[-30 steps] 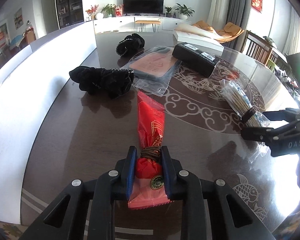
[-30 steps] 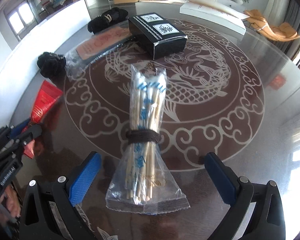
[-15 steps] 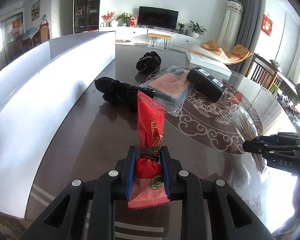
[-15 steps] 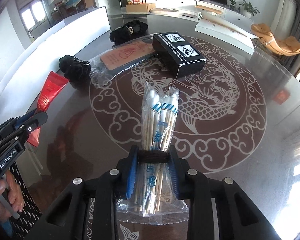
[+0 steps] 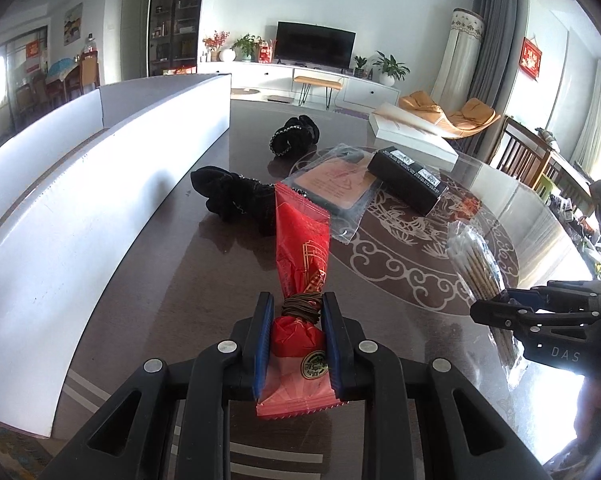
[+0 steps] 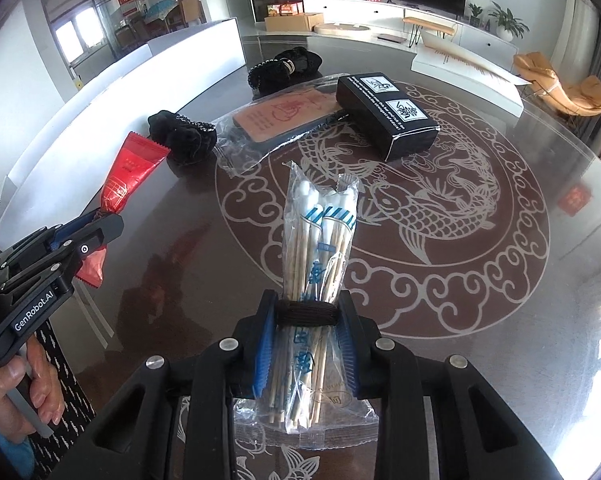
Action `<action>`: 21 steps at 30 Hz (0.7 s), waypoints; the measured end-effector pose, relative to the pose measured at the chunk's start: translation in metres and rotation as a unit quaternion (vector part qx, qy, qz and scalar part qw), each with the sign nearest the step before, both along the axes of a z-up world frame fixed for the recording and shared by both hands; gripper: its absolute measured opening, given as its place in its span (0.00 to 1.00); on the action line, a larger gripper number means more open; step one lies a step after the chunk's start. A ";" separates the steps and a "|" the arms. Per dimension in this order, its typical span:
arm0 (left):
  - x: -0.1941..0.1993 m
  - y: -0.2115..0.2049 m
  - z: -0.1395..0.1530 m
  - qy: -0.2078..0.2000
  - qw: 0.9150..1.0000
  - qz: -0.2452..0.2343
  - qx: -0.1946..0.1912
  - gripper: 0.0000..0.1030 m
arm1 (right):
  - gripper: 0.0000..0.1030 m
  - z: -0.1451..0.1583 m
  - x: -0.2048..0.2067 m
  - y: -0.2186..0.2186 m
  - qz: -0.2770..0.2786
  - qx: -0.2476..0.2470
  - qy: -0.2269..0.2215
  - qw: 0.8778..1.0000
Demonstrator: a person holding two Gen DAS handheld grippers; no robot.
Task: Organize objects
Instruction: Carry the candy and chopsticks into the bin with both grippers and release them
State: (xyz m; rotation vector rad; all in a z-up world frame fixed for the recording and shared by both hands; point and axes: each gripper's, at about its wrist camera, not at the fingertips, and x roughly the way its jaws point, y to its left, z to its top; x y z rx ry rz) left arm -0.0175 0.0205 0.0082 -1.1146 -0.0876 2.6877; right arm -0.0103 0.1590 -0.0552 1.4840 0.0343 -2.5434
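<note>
Left tool (image 5: pixel 296 336) was clamped on the red snack packet (image 5: pixel 300 248) at its brown band, packet held clear of the surface and pointing forward. Right tool (image 6: pixel 306 340) was clamped on the bagged bundle of cotton swabs (image 6: pixel 318 240), also at a dark band, bundle lifted off the surface. A hand (image 6: pixel 24 392) gripped the left tool's handle at the left edge of the right wrist view. The surface (image 6: pixel 480 320) was a dark glossy round tabletop with a pale fish-and-cloud medallion, strong glare on its right side. Lying on it: a black box (image 6: pixel 386 114) with white labels, touching a clear bag holding a pink flat item (image 6: pixel 284 116); a black scrunchie (image 6: pixel 182 136) just beside that bag; a second black scrunchie (image 6: pixel 284 66) farther back. A long white open box (image 5: pixel 100 184) ran along the left edge of the surface, and a flat white box (image 5: pixel 414 138) sat at the far side. Room behind: a TV (image 5: pixel 315 46) on a low white cabinet with potted plants, orange lounge chair (image 5: pixel 448 114), grey curtains, dark shelving.
</note>
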 end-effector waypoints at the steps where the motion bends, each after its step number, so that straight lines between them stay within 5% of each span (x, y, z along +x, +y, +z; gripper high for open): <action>1: 0.002 -0.003 0.003 0.005 1.000 0.000 0.008 0.23 | 0.29 0.002 0.001 0.000 -0.001 -0.002 0.002 1.000; 8: 0.021 -0.049 0.044 0.025 0.995 0.027 0.088 0.23 | 0.29 0.033 -0.006 -0.018 0.011 -0.031 0.030 0.999; 13: 0.012 -0.121 0.092 0.049 0.987 0.080 0.130 0.23 | 0.29 0.084 -0.039 -0.084 0.064 -0.069 0.078 0.992; 21: -0.032 -0.233 0.102 0.022 0.984 0.171 0.048 0.23 | 0.29 0.128 -0.061 -0.256 0.218 -0.068 0.131 0.965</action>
